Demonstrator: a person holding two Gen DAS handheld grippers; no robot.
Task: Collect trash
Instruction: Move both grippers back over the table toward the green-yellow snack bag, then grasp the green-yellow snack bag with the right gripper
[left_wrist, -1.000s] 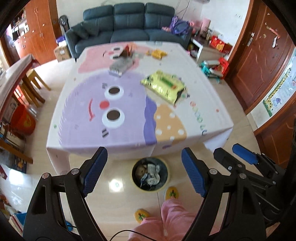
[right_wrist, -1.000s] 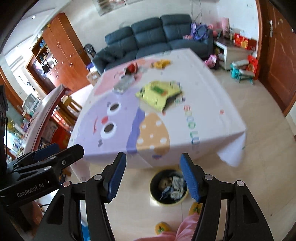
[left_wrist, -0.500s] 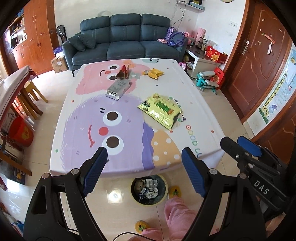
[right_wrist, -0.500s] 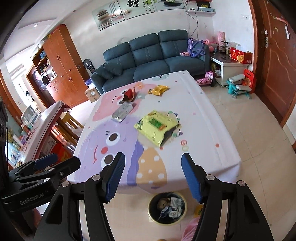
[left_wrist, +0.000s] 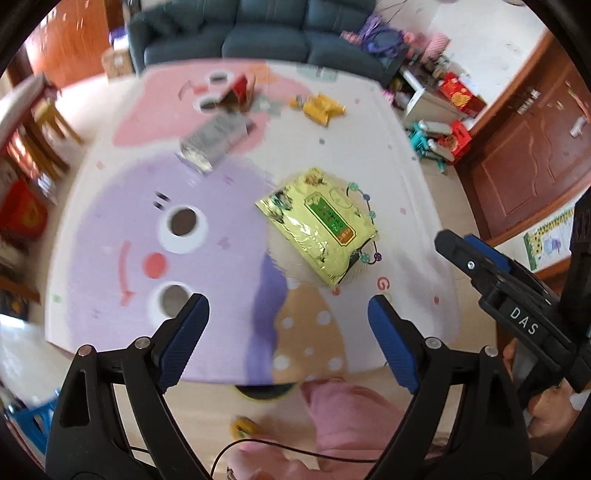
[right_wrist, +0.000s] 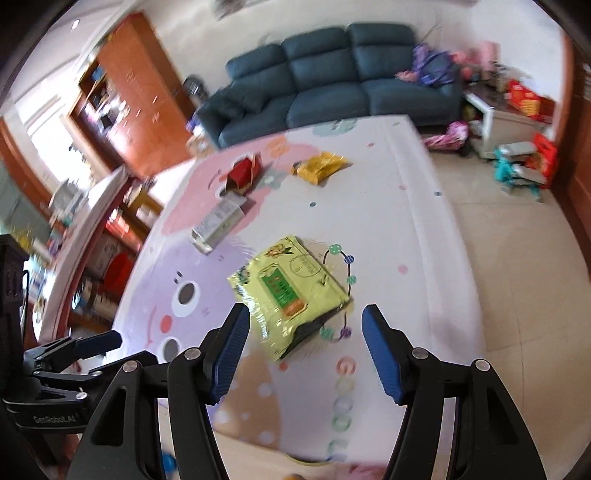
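Right wrist view: right gripper (right_wrist: 301, 334) spread wide, near yellow packet (right_wrist: 288, 291); left gripper (left_wrist: 288, 314) spread wide too.

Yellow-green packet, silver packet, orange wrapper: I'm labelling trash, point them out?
Yellow-green packet (right_wrist: 288, 295): right wrist view, green label.
Silver packet (left_wrist: 216, 138): left wrist view, middle.
Orange wrapper (right_wrist: 320, 168): right wrist view, centre.

The left gripper (left_wrist: 288, 325) is held wide apart over the near edge of a cartoon-printed tablecloth (left_wrist: 207, 236). A yellow-green foil packet (left_wrist: 317, 225) is seen at one o'clock, a silver pouch (left_wrist: 216, 142) at eleven, an orange wrapper (left_wrist: 321, 108) at twelve. The right gripper (left_wrist: 517, 295) is seen at three o'clock, its state not discernible.
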